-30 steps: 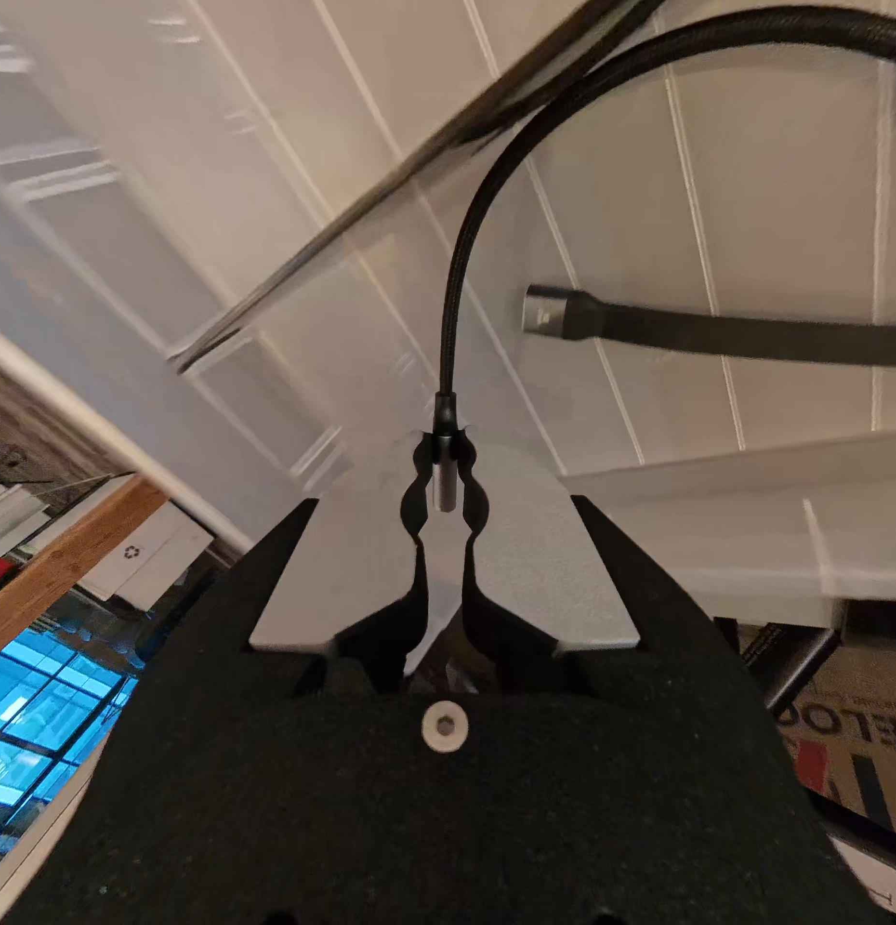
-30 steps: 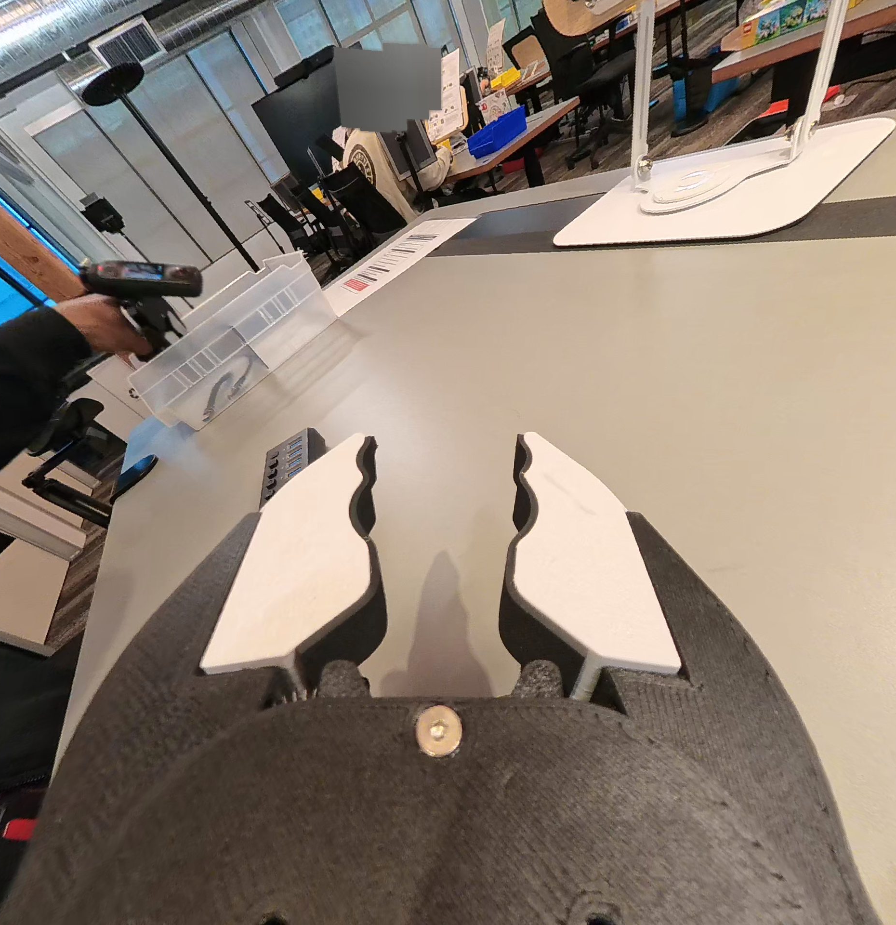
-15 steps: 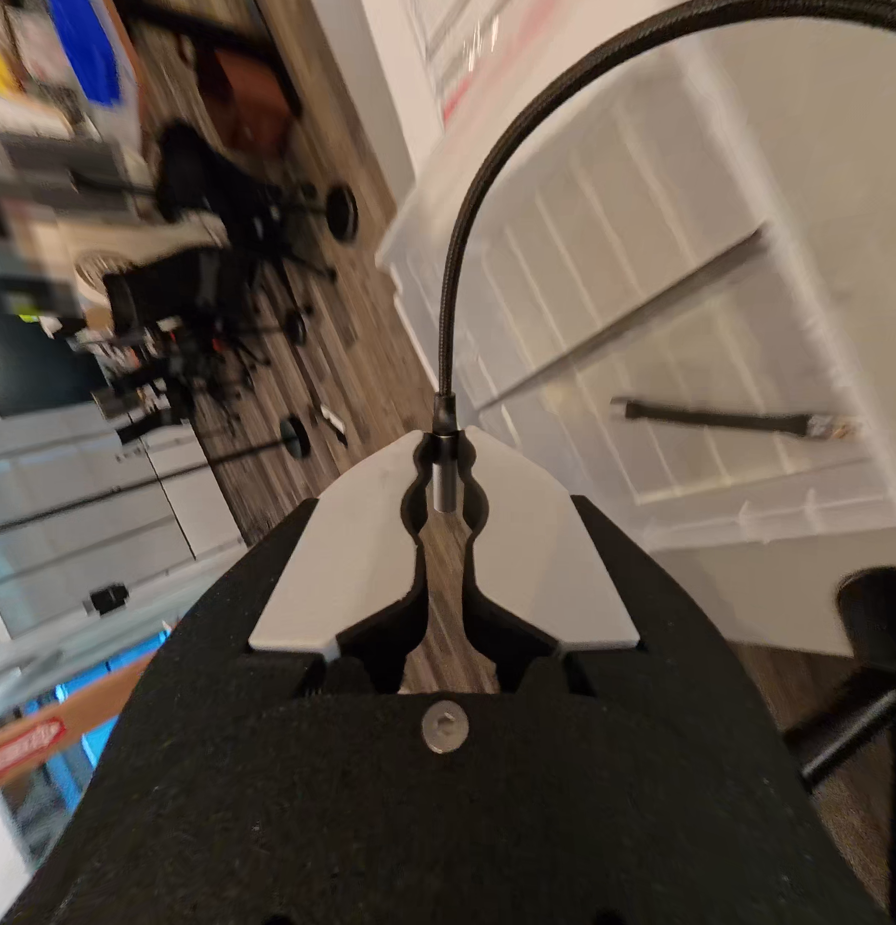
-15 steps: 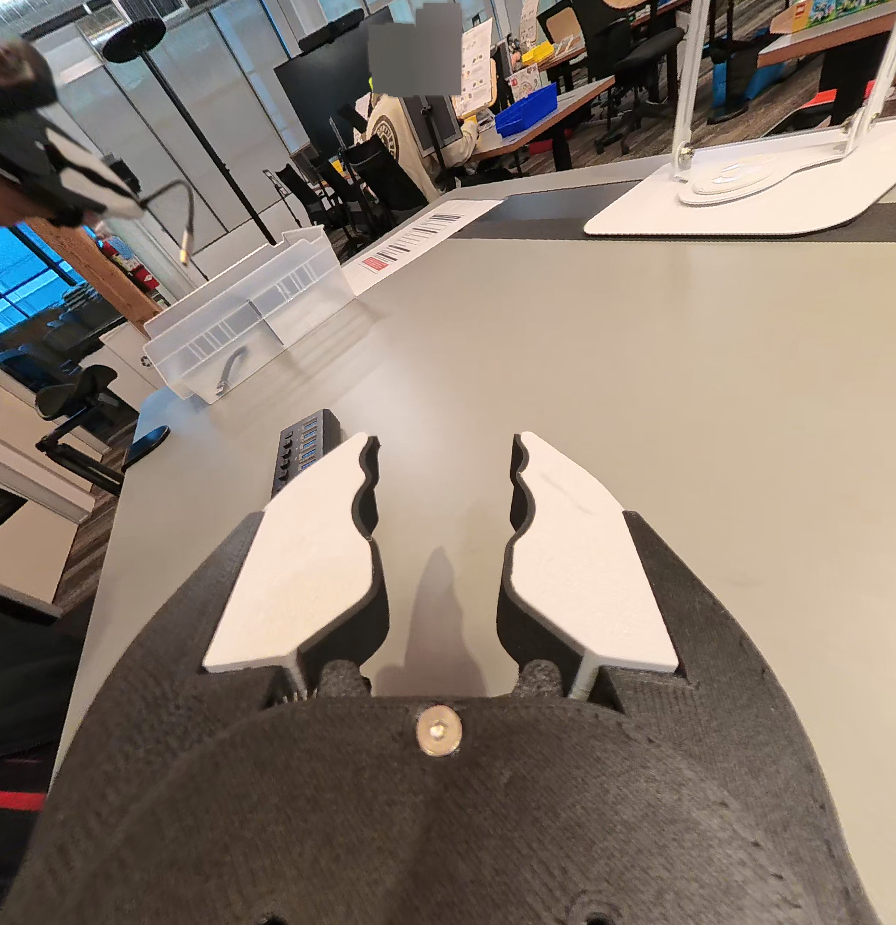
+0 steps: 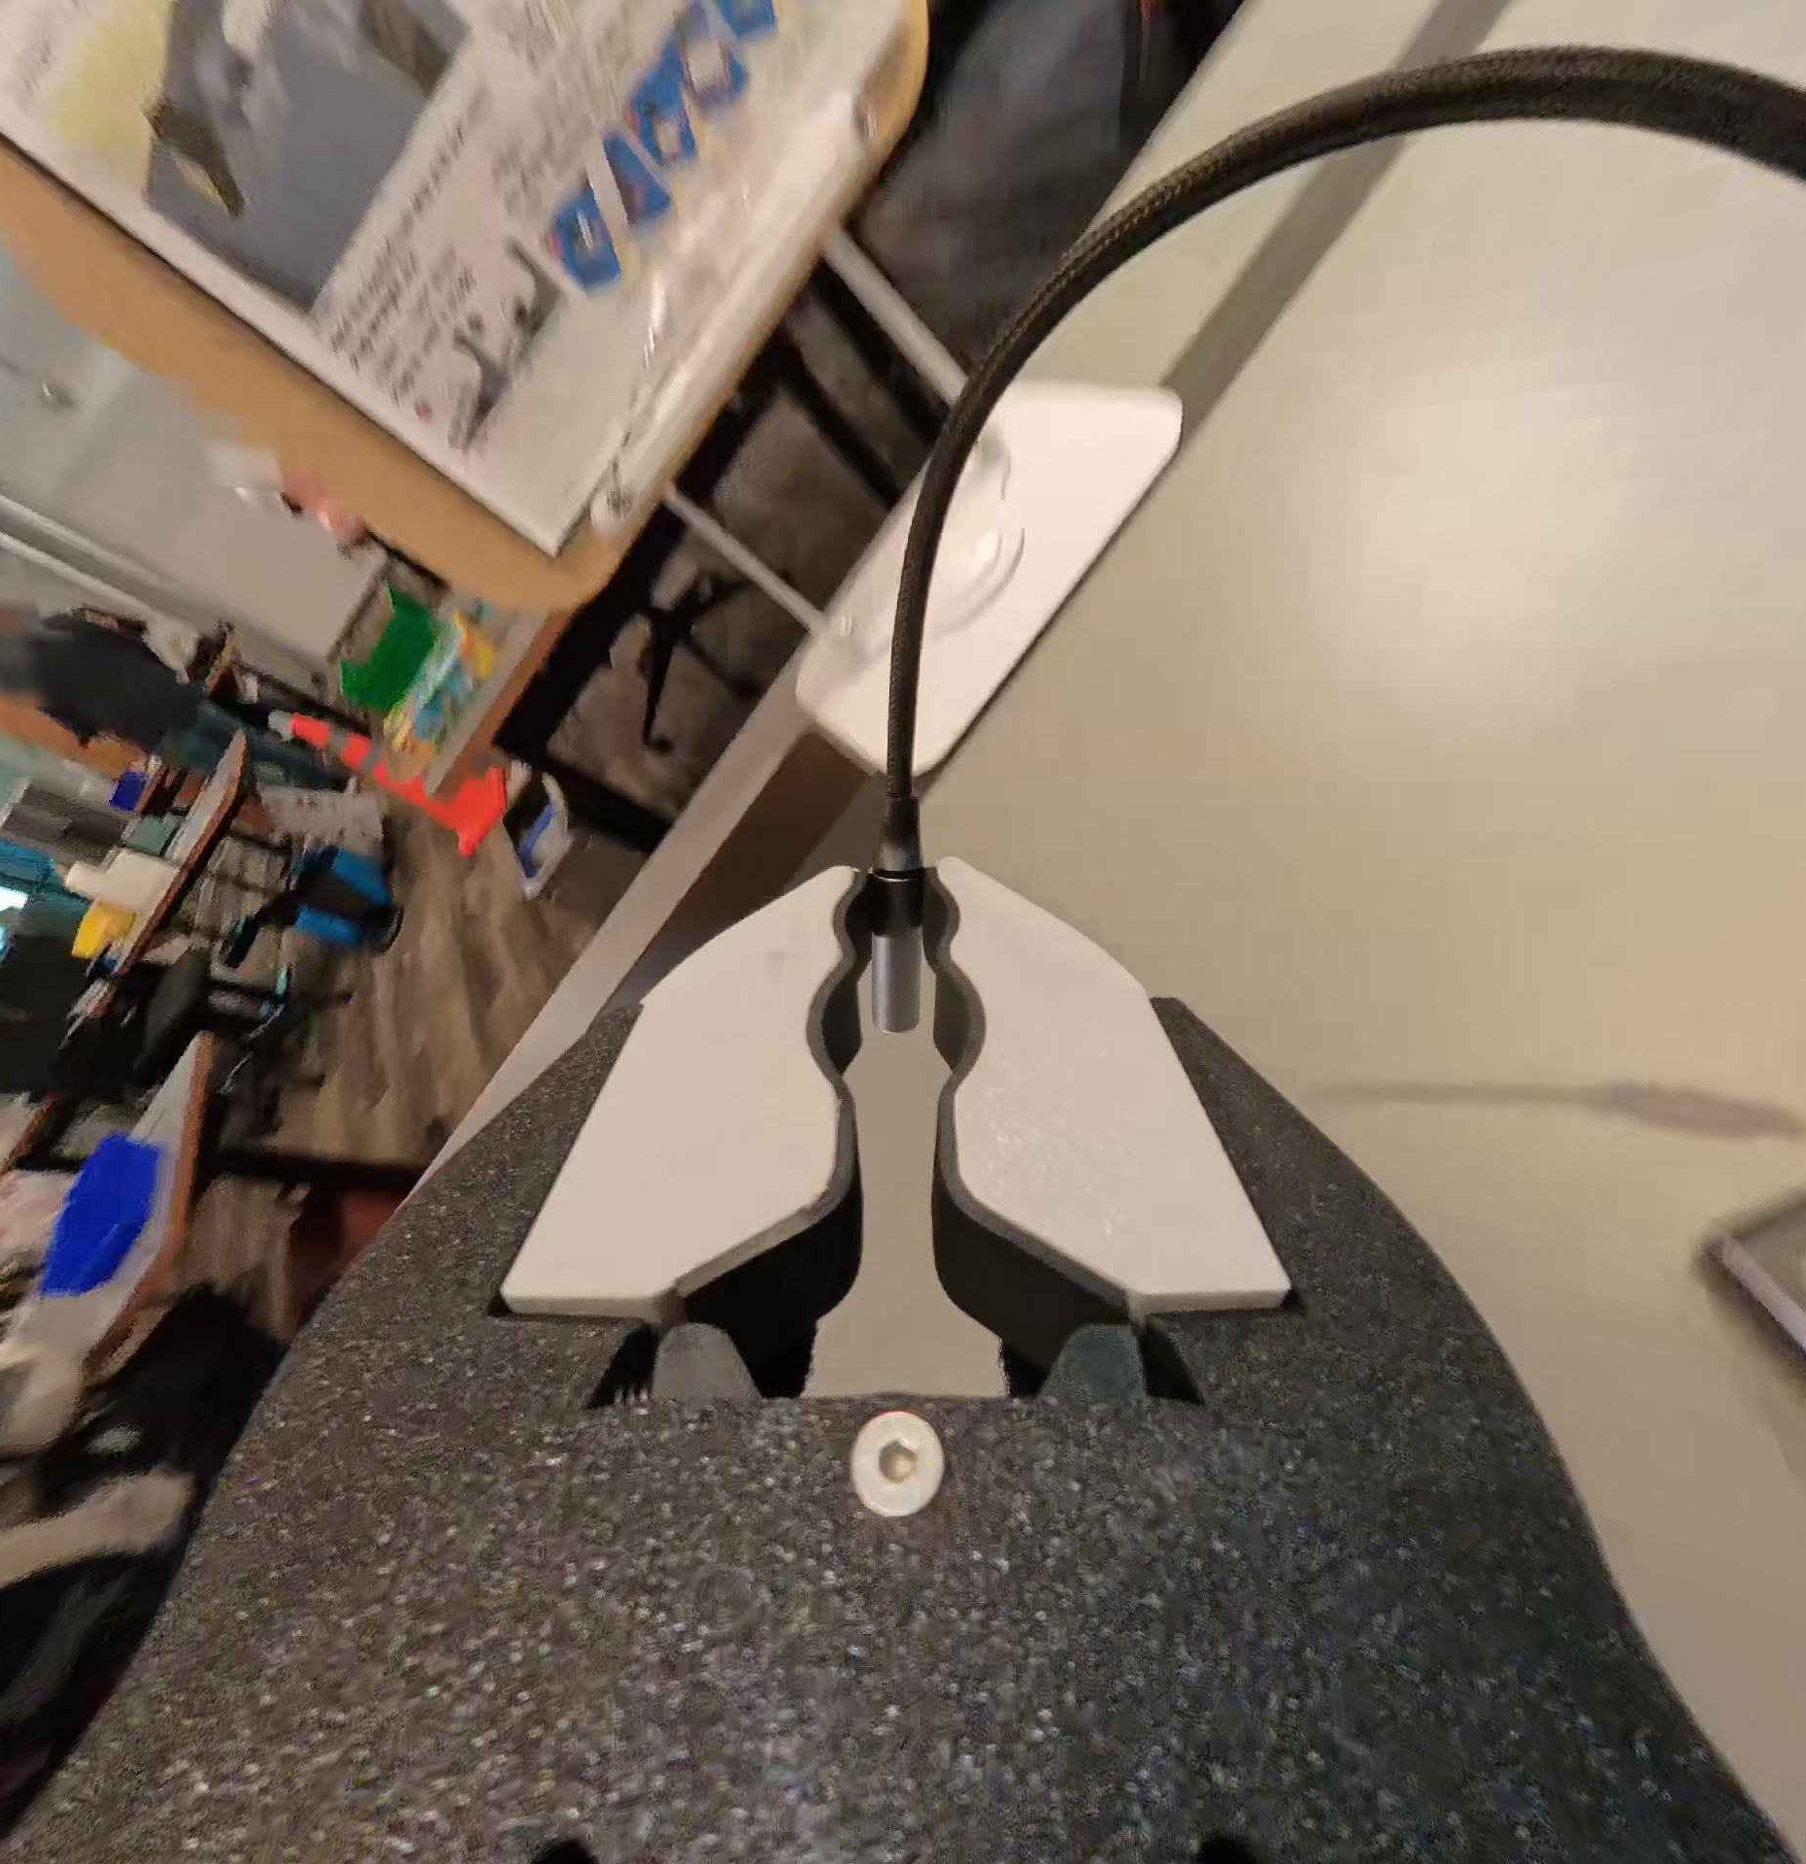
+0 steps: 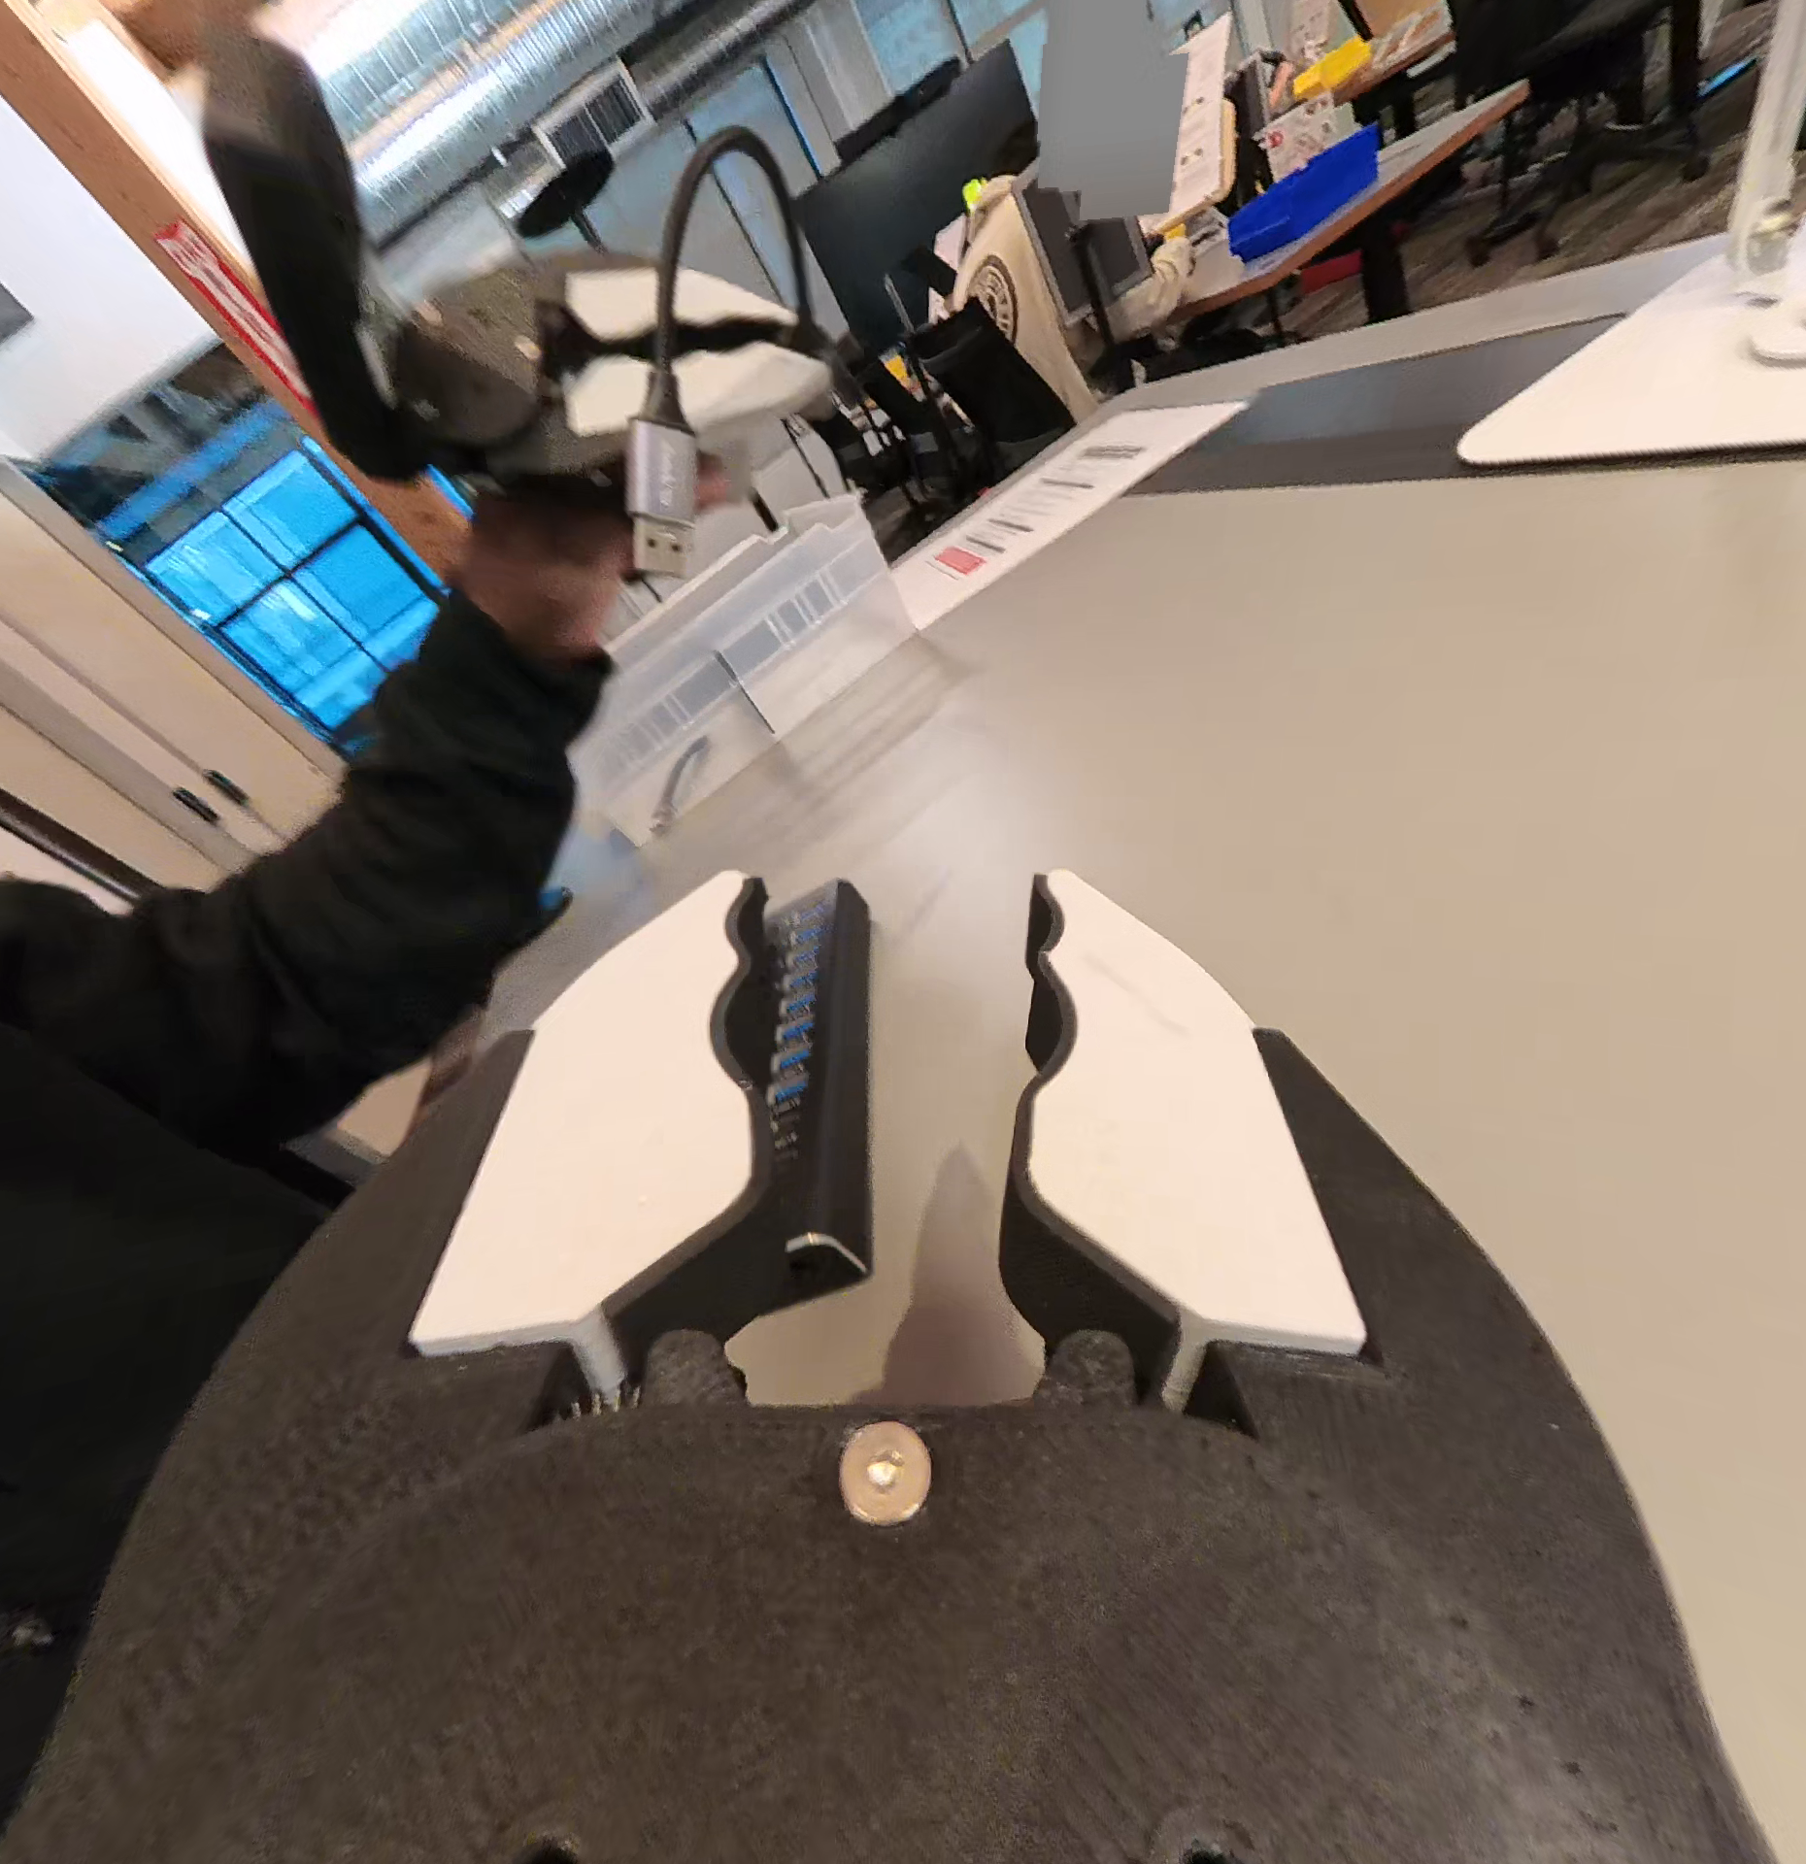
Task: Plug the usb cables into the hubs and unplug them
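Observation:
My left gripper [image 5: 897, 888] is shut on the small grey plug end of a short black braided USB cable [image 5: 939, 484], which arcs up and off to the right. In the right wrist view that gripper [image 6: 677, 348] is held high at the left, with the cable's grey USB-A plug [image 6: 662, 494] hanging down from it. My right gripper [image 6: 894, 908] is open and low over the grey table [image 6: 1383, 756]. A black USB hub [image 6: 823, 1059] with several blue ports lies between its fingers, close to the left finger [image 6: 617, 1110].
A clear plastic bin [image 6: 748, 646] with another cable in it stands at the table's far left edge. A white lamp base [image 6: 1666, 393] sits at the far right and also shows in the left wrist view [image 5: 990, 565]. A dark sleeve [image 6: 324, 908] reaches in from the left. My right fingertips sit around 25 cm from my left ones.
My left gripper has lifted the cable out of the bin and swung it over the table. My right gripper has moved left, so the hub now lies between its fingers.

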Demonstrator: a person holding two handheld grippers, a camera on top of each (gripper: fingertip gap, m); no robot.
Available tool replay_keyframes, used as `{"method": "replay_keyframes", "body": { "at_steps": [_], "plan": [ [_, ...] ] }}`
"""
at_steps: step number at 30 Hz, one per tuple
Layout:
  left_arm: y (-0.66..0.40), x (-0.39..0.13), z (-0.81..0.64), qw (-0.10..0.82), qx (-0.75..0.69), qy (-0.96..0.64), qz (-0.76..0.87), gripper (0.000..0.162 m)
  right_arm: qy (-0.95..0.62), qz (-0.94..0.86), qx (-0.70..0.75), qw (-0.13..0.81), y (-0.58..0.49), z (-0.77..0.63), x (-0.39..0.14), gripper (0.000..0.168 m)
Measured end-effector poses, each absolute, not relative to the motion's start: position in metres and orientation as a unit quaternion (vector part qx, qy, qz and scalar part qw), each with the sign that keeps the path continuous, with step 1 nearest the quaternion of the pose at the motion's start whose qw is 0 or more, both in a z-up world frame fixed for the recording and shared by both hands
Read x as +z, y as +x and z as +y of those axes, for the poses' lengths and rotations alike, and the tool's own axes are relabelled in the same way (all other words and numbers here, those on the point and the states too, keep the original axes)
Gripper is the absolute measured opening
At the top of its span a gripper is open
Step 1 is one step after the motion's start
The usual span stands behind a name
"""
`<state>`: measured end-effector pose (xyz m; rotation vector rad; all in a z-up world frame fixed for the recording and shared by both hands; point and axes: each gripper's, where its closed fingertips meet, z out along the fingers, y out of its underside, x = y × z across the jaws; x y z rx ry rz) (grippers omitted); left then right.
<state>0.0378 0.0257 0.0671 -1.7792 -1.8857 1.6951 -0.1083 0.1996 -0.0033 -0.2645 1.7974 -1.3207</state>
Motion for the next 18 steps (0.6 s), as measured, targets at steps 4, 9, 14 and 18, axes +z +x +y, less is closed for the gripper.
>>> {"method": "replay_keyframes", "body": {
  "at_steps": [4,9,14,18],
  "plan": [
    [0.001,0.057,0.036,0.116,0.642,-0.537,-0.535,0.009,-0.101,0.702,-0.527,0.467,-0.098,0.188,0.008,0.042],
    [-0.005,0.029,0.036,0.188,0.621,-0.517,-0.558,0.008,-0.117,0.712,-0.537,0.437,-0.079,0.164,0.003,0.042],
    [0.002,0.006,0.024,0.221,0.565,-0.498,-0.620,0.008,-0.139,0.724,-0.529,0.421,-0.062,0.146,-0.002,0.042],
    [0.005,-0.004,0.018,0.236,0.536,-0.484,-0.650,0.009,-0.117,0.703,-0.524,0.466,-0.059,0.131,0.010,0.038]
  ]
}}
